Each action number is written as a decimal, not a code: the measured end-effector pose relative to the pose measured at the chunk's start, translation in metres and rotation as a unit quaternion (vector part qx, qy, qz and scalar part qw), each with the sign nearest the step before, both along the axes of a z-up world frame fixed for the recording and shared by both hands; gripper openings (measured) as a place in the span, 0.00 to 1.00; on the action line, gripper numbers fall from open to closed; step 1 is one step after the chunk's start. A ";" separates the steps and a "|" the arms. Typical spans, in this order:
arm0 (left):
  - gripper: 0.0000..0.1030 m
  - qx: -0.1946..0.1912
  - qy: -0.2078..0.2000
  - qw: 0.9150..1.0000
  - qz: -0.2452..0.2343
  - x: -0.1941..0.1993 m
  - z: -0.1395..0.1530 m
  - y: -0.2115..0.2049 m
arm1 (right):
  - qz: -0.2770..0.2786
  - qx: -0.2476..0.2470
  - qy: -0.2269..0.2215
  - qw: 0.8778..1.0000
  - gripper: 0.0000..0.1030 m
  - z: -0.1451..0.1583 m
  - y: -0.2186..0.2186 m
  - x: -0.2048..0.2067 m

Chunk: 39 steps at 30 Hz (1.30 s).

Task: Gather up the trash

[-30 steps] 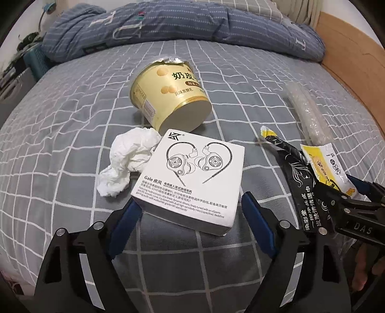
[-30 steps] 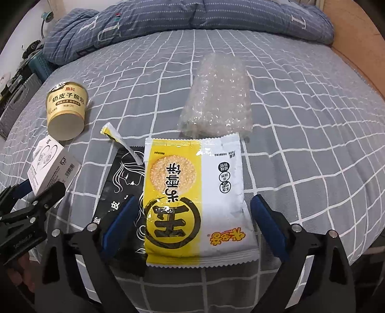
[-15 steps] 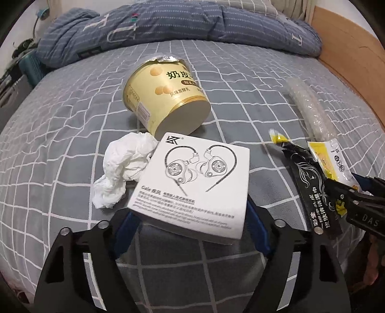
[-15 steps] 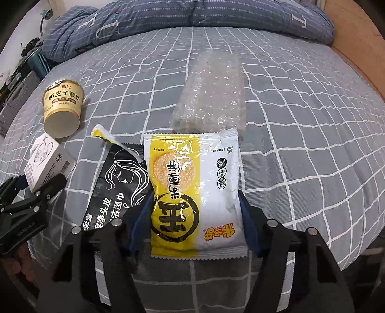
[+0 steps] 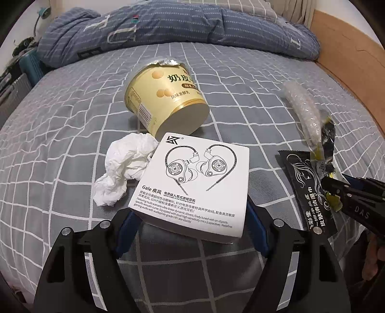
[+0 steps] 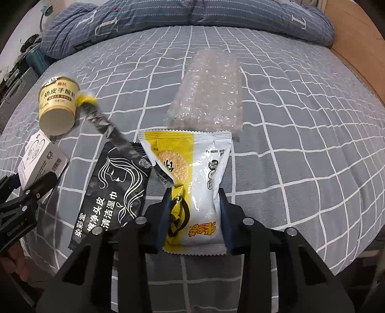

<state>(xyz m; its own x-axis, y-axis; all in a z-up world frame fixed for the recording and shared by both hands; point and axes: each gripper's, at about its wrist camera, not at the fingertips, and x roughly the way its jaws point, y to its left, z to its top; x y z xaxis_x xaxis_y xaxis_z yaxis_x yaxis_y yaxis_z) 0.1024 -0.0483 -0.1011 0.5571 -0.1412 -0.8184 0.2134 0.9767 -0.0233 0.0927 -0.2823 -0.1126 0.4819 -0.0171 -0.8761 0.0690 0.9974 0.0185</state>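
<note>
Here the big bed [image 6: 288,144] with its grey cover and white grid lines fills both views. A rolled blue striped quilt [image 6: 192,12] lies along the far end, and a wooden board [image 5: 349,67] runs down the right side.

The trash lies spread on the bed. A clear bubble-wrap bag [image 6: 207,94] lies flat, far from the camera in the right wrist view. Its near edge touches the top of the yellow and white snack packet [image 6: 195,183].

The right gripper [image 6: 192,219] has this packet between its blue pads. The jaws are closing on it, and the packet is squeezed and crumpled in the middle. A thin black torn strip with a yellow tip [image 6: 101,120] sticks up from the packet to the left.

Just left of the packet lies a flat black wipe sachet with a white line drawing [image 6: 113,190].

The left gripper [image 5: 190,231] holds a white square earphone box with a drawn picture on top [image 5: 195,185]. Its jaws are set wide and press on the 2 sides of the box.

Behind the box, a round pale yellow yogurt cup [image 5: 166,103] lies on its side with its flat bottom toward the camera. A crumpled white tissue [image 5: 122,168] sits just left of the box, touching its edge.
</note>
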 end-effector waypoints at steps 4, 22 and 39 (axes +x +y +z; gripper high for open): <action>0.73 -0.001 -0.008 1.000 0.001 -0.004 0.007 0.002 | -0.005 0.002 -0.011 1.000 0.33 0.007 -0.001 -0.001; 0.73 -0.010 -0.030 0.999 0.006 -0.021 0.040 0.007 | 0.003 -0.010 -0.030 0.999 0.19 0.029 0.005 -0.012; 0.73 -0.020 -0.051 0.998 0.029 -0.028 0.078 0.033 | 0.017 0.000 -0.056 0.998 0.17 0.062 0.013 -0.028</action>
